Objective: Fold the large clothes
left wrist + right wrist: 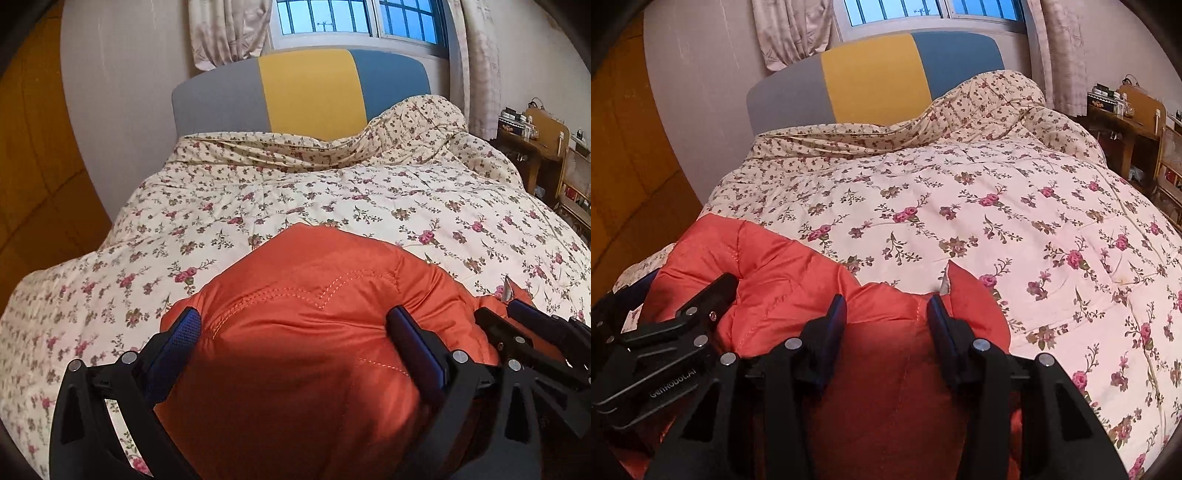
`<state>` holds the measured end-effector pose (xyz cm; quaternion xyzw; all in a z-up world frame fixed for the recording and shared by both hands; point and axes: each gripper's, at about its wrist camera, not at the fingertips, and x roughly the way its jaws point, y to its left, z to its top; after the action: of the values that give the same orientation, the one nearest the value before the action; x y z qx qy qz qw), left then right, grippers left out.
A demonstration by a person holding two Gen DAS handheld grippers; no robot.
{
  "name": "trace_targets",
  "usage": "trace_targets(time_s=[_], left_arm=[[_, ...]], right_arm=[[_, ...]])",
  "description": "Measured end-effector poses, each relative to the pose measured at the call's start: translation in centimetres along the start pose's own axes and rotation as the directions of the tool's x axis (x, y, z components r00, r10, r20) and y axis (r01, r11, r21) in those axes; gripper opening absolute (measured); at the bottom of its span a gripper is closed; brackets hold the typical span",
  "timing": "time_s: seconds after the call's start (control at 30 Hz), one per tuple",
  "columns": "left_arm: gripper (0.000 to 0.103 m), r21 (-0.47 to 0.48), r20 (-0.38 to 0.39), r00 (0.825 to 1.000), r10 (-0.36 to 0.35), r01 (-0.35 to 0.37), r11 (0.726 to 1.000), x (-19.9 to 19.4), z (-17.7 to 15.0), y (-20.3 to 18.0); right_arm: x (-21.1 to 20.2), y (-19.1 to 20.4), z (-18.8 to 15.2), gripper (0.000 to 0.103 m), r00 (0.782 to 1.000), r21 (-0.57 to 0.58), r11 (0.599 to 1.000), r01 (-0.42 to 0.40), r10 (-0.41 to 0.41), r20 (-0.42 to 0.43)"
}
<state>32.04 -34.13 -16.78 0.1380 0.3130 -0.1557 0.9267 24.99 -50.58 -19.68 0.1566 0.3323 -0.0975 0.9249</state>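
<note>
An orange quilted jacket (pixel 295 332) lies bunched on the floral quilt (pixel 332 199) near the bed's foot, its lower part cut off by both views. The left gripper (pixel 295 321) has its jaws spread wide around a padded bulge. The right gripper (pixel 886 306) sits just beside it, jaws narrower, fabric bulging between them; whether they actually pinch it seems likely but is hard to tell.
</note>
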Motion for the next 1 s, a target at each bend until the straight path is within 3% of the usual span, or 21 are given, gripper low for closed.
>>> trace_targets(time_s=[0.1,0.17,0.2,0.33,0.5,0.67,0.73,0.8,0.9,1.0], left_arm=[[0.1,0.035,0.004,1.0,-0.008,0.008,0.999,-1.1,-0.2,-0.1],[0.1,0.04,-0.008,0.998,-0.061,0.061,0.997,-2.5,-0.7,0.6],[0.1,0.032,-0.009,0.996,-0.088,0.089,0.996,-3.4,-1.0,1.2],[0.1,-0.024,-0.016,0.981,-0.195,0.195,0.981,-6.1,-3.0,3.2],[0.1,-0.09,-0.053,0.965,-0.259,0.253,0.963,-8.0,-5.7,5.0],[0.1,-0.14,-0.091,0.946,-0.31,0.296,0.945,-9.0,-8.6,6.3],[0.1,-0.174,-0.106,0.93,-0.352,0.331,0.927,-8.8,-9.5,6.6],[0.1,-0.225,-0.12,0.911,-0.394,0.361,0.905,-8.4,-10.1,7.0],[0.1,-0.327,-0.137,0.865,-0.483,0.421,0.846,-7.8,-10.9,7.3],[0.1,-0.306,-0.134,0.86,-0.492,0.436,0.846,-7.9,-10.9,6.9]], right_arm=[[-1.8,-0.3,-0.4,0.053,1.0,0.01,1.0,-0.023,0.023,0.014],[-3.7,-0.7,-1.0,0.081,1.0,0.017,1.0,-0.016,0.016,0.017],[-4.4,-1.0,-1.3,0.086,1.0,0.026,0.999,-0.022,0.022,0.016],[-7.8,-3.8,-3.3,0.089,0.998,0.116,0.991,-0.059,0.06,-0.005],[-8.8,-6.2,-5.3,0.093,0.988,0.21,0.973,-0.097,0.12,-0.1],[-7.4,-7.6,-7.0,0.093,0.945,0.303,0.936,-0.177,0.248,-0.213],[-6.9,-8.1,-7.3,0.094,0.931,0.349,0.915,-0.203,0.29,-0.22],[-6.6,-7.8,-7.0,0.095,0.926,0.325,0.922,-0.212,0.296,-0.235],[-5.9,-7.3,-6.5,0.094,0.906,0.302,0.922,-0.243,0.327,-0.269],[-4.9,-7.0,-6.0,0.092,0.879,0.309,0.907,-0.286,0.377,-0.291]])
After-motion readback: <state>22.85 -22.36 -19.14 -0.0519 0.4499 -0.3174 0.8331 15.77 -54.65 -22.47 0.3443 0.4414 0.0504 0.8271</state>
